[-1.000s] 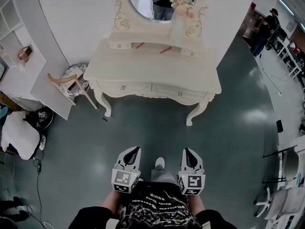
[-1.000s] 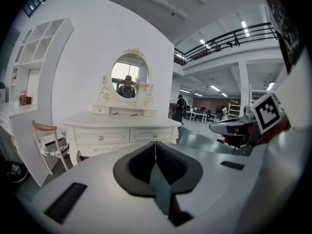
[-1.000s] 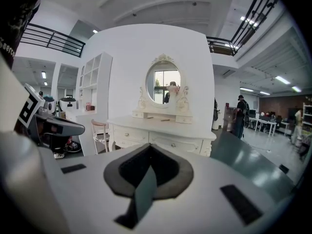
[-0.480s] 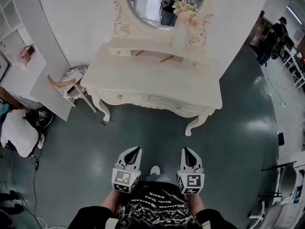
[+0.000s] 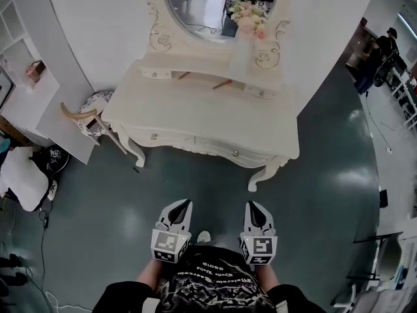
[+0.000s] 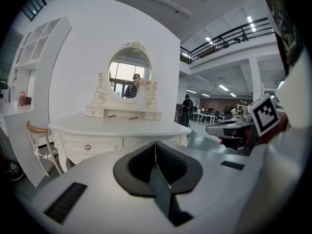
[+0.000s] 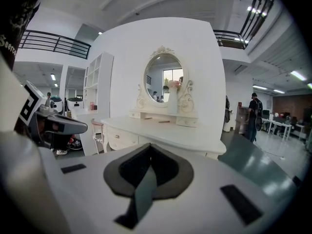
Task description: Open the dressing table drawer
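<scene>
The white dressing table (image 5: 195, 113) with an oval mirror (image 5: 202, 5) stands ahead across the green floor. Its two front drawers are closed: the left drawer (image 5: 163, 137) and the right drawer (image 5: 225, 151) each carry a small knob. My left gripper (image 5: 180, 205) and right gripper (image 5: 253, 207) are held side by side in front of me, well short of the table. Both are shut with nothing in them. In the left gripper view the left drawer's knob (image 6: 87, 147) shows beyond the closed left gripper (image 6: 156, 143). The right gripper view shows the table (image 7: 161, 130) past the closed right gripper (image 7: 149, 145).
A wooden-backed chair (image 5: 91, 113) stands left of the table, beside a white shelf unit (image 5: 26, 77). A vase of flowers (image 5: 244, 28) sits on the table's back. Bags and shoes (image 5: 23, 181) lie on the floor at left. A person (image 5: 384, 44) stands far right.
The dressing table has come closer and sits lower in the head view as I walk toward it. Both grippers stay shut and keep their place in front of me.
</scene>
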The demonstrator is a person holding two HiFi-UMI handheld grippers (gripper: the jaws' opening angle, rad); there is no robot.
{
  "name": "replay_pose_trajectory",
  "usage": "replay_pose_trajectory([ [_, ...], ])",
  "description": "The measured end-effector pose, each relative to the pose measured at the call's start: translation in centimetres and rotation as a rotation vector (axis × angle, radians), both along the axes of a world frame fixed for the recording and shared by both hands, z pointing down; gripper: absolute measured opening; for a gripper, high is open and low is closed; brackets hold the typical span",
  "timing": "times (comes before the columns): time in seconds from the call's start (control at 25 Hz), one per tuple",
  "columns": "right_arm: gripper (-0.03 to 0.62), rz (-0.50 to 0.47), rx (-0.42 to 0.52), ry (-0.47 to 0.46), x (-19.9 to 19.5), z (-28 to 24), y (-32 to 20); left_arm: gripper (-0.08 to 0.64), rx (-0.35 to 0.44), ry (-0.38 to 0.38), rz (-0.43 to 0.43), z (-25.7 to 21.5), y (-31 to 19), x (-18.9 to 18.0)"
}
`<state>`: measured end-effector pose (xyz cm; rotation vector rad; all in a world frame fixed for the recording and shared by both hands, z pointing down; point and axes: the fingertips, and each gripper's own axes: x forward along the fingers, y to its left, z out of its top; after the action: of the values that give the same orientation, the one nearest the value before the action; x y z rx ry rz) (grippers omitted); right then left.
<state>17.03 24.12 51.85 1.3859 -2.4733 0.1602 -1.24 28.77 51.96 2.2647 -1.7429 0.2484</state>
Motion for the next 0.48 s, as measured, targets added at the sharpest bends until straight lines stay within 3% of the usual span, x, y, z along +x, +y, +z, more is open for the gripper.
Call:
replay_pose_trajectory([
  [0.48,0.011,-0.011,-0.011,-0.004,0.4,0.3,-1.5,0.017,-0.004,-0.006,-0.013,0.2,-1.5,0.4],
])
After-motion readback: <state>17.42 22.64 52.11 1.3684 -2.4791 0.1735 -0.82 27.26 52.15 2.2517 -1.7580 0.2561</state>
